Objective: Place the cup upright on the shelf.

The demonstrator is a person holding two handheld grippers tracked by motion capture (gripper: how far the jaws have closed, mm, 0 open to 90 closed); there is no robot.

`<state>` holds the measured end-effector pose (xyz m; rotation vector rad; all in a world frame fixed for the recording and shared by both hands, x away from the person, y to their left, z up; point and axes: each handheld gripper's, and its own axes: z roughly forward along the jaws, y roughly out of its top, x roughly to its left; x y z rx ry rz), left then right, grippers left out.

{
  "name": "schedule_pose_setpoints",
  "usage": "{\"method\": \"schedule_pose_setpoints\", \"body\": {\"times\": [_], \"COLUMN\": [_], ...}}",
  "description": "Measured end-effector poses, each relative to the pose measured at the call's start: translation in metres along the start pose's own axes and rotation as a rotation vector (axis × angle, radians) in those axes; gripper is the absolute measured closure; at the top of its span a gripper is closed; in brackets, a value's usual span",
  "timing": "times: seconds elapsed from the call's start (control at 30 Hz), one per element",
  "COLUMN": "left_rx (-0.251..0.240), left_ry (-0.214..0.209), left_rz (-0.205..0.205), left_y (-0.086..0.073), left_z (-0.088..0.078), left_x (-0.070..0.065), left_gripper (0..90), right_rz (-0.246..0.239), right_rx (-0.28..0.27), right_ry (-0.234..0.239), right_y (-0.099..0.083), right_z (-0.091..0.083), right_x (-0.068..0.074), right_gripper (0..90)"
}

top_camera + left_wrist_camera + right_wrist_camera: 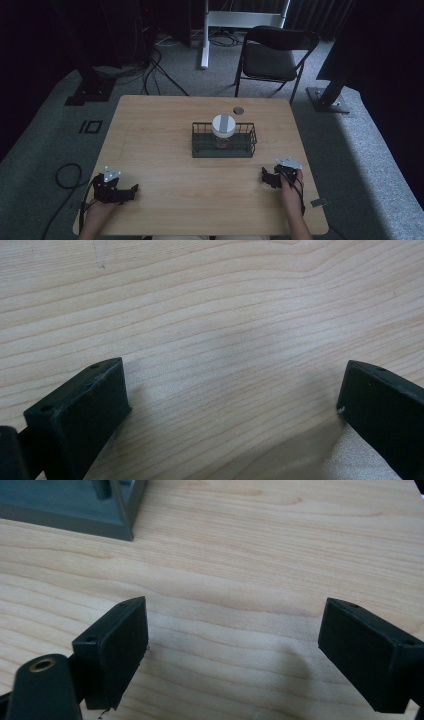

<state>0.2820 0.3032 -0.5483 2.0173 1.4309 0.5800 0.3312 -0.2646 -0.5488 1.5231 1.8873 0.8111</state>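
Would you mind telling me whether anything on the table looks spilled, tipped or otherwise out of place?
Nothing stands out. The white-lidded jar stands upright inside the dark wire rack, which sits square at the table's middle. The left gripper and right gripper rest open near the front edge, holding nothing.

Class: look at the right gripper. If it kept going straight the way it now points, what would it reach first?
Probably the dark wire basket. The right gripper, fingers spread wide, sees only bare table straight ahead, with the basket's near corner up to the left, so it might just slip past that corner; depth is unclear.
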Motion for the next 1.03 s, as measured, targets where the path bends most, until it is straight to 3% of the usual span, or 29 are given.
{"method": "schedule_pose_setpoints", "body": {"times": [0.3,0.43,1.03], "left_rx": [0.000,0.001,0.000], "left_ry": [0.000,0.000,0.000], "left_rz": [0.000,0.001,0.000], "left_y": [0.000,0.000,0.000], "left_z": [0.000,0.000,0.000], "left_x": [0.000,0.000,0.000], "left_gripper": [0.2,0.2,0.2], "right_rz": [0.046,0.086,0.065], "right_rx": [0.040,0.055,0.054], "right_ry": [-0.019,0.016,0.037], "right_y": [-0.002,-0.002,-0.003], "right_z": [0.001,0.002,0.002], "right_x": [-0.010,-0.015,-0.015], "right_gripper": [11.4,11.3,11.2]}}
